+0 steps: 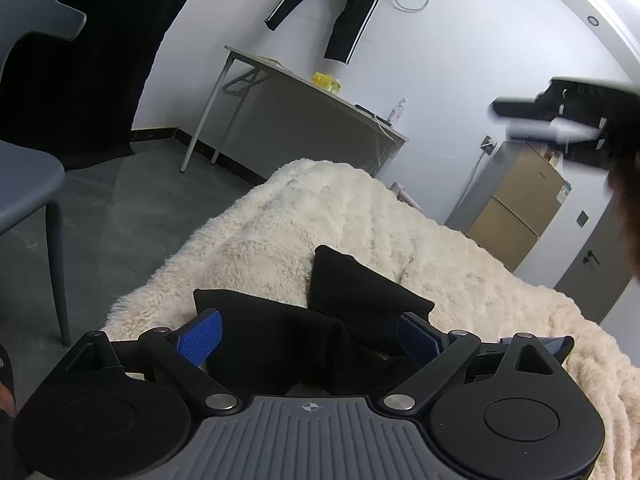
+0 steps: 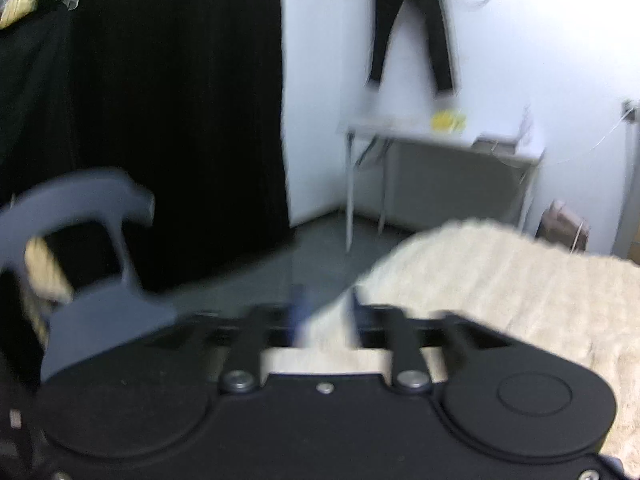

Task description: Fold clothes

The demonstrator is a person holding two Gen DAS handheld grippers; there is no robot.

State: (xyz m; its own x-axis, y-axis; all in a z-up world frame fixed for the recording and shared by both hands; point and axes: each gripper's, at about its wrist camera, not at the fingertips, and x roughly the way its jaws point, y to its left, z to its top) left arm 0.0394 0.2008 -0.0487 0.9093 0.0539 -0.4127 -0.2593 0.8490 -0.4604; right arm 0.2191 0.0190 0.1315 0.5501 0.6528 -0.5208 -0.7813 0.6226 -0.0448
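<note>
A black garment, folded into a small bundle with two corners sticking up, lies on a cream fluffy blanket. My left gripper is open, its blue pads on either side of the near part of the garment, just above it. My right gripper shows blurred high at the right in the left wrist view, away from the garment. In the blurred right wrist view, my right gripper has its fingers apart with nothing between them, over the blanket's left edge. The garment is not in that view.
A grey chair stands left of the blanket, also in the right wrist view. A folding table with a yellow object stands against the white wall. Black trousers hang above it. A small fridge stands at the right. A black curtain hangs at the left.
</note>
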